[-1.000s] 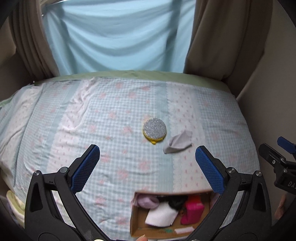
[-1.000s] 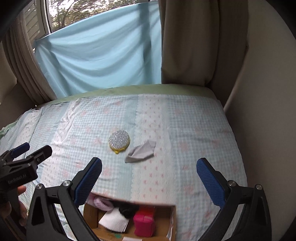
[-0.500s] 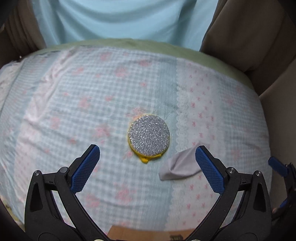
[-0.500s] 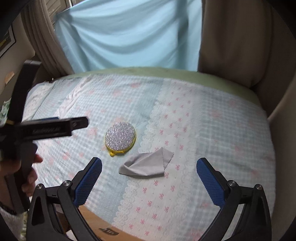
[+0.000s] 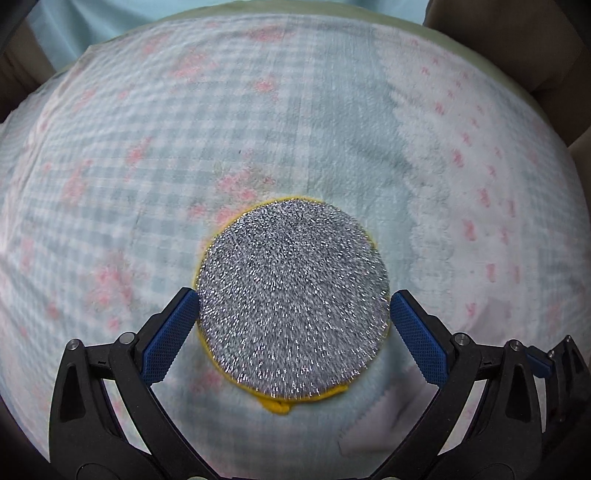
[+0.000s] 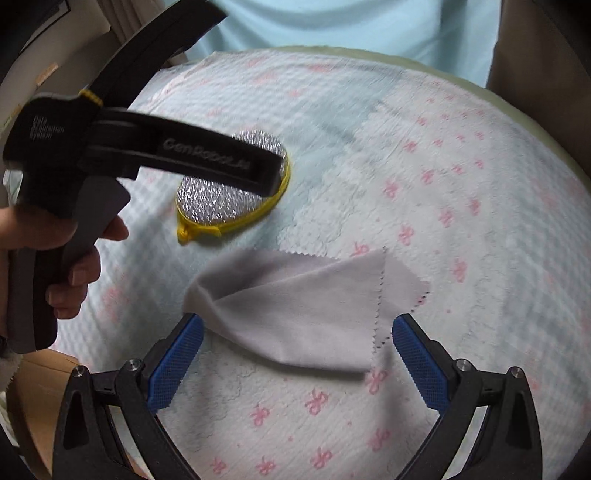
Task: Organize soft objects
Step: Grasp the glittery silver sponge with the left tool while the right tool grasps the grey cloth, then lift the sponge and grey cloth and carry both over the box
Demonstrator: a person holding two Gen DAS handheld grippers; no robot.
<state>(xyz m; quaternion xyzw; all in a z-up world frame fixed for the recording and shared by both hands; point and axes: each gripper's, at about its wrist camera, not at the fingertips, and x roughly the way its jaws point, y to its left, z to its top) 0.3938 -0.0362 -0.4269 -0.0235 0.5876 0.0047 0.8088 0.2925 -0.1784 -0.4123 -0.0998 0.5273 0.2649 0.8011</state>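
Note:
A round silver glittery pad with a yellow rim [image 5: 291, 299] lies flat on the bed. My left gripper [image 5: 293, 332] is open with its blue fingers on either side of the pad, close to its edges. The pad also shows in the right wrist view [image 6: 221, 201], partly behind the left gripper's black body [image 6: 177, 151]. A crumpled grey cloth [image 6: 306, 310] lies on the bed just right of the pad. My right gripper [image 6: 293, 352] is open, its fingers straddling the cloth's near part. The cloth's corner shows in the left wrist view [image 5: 380, 413].
The bedspread [image 6: 461, 184] is pale checked and white with pink bows. A cardboard box corner [image 6: 33, 384] sits at the lower left. A light blue curtain [image 6: 354, 26] and brown curtain [image 6: 535, 55] hang behind the bed.
Both grippers have moved forward and down onto the bed. The left one now straddles the glittery pad, the right one straddles the grey cloth. The box has dropped out of the left view.

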